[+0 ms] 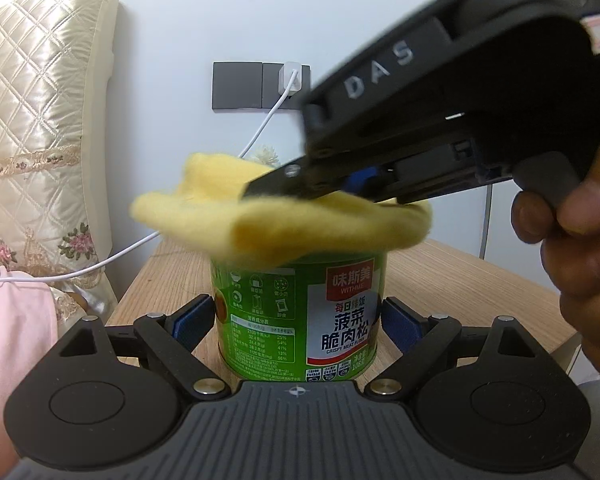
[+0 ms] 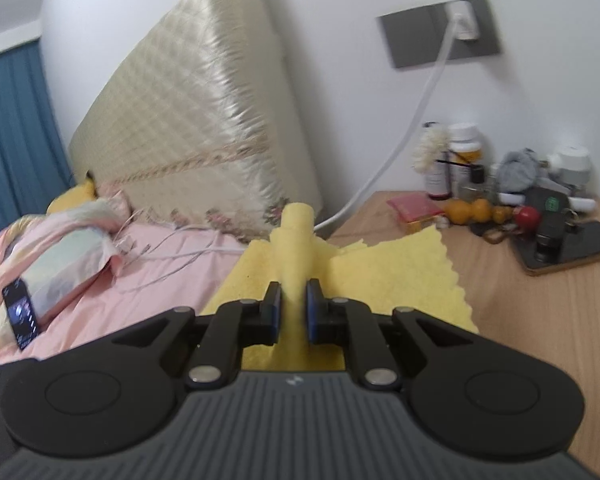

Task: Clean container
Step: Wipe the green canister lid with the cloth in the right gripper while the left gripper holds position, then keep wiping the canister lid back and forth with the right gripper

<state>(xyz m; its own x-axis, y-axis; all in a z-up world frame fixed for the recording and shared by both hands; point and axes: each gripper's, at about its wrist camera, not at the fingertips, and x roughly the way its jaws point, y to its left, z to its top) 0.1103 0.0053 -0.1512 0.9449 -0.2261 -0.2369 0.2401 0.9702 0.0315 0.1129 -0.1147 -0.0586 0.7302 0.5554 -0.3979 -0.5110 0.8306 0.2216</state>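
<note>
A green can (image 1: 300,320) with a red and white label stands upright on the wooden bedside table (image 1: 460,280). My left gripper (image 1: 298,316) is shut on the can, its blue pads against both sides. My right gripper (image 2: 293,308) is shut on a yellow cloth (image 2: 380,276). In the left wrist view the right gripper (image 1: 260,190) comes in from the upper right and holds the cloth (image 1: 268,220) on top of the can, hiding the can's top.
A quilted cream headboard cushion (image 1: 32,120) and pink bedding (image 2: 100,288) lie to the left. A white charger cable (image 1: 260,132) runs from a grey wall socket (image 1: 260,86). Bottles, small items and a phone (image 2: 540,200) crowd the table's far right corner.
</note>
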